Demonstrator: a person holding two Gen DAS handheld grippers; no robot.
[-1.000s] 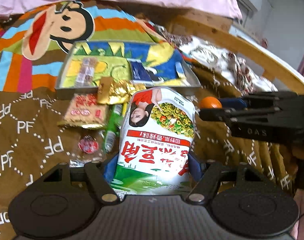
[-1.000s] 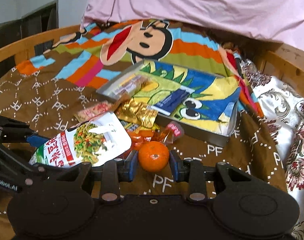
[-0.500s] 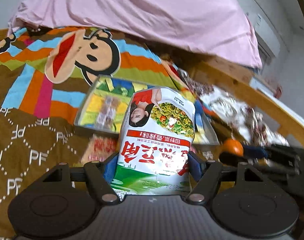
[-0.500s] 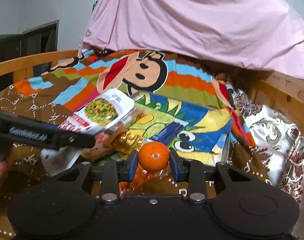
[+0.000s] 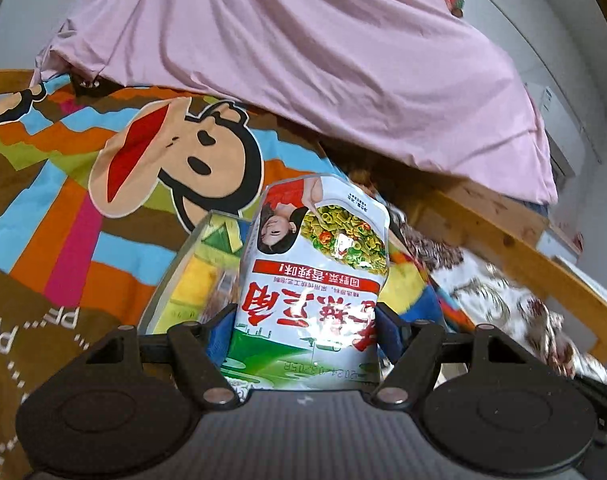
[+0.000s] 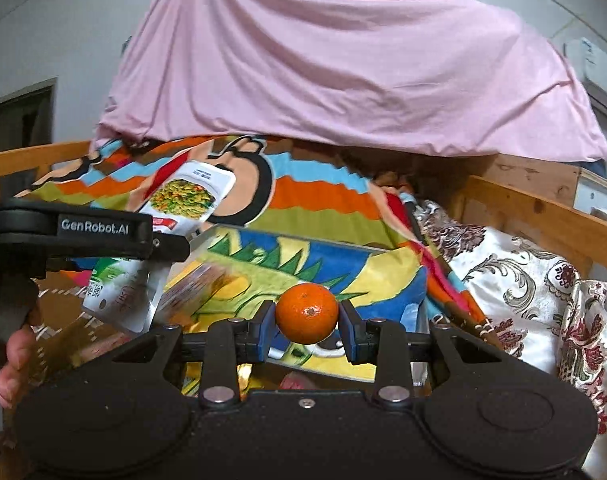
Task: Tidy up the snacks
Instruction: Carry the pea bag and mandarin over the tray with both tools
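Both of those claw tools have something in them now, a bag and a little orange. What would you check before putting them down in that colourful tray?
1. Left gripper jaws closed on the snack bag: ok.
2. Right gripper jaws pinching the orange on both sides: ok.
3. Tray in view ahead of the orange: ok.
4. Bag lifted off the blanket: ok.
5. Free space in the tray for the bag: cannot tell, the bag hides most of it.
6. The two grippers apart from each other: ok.
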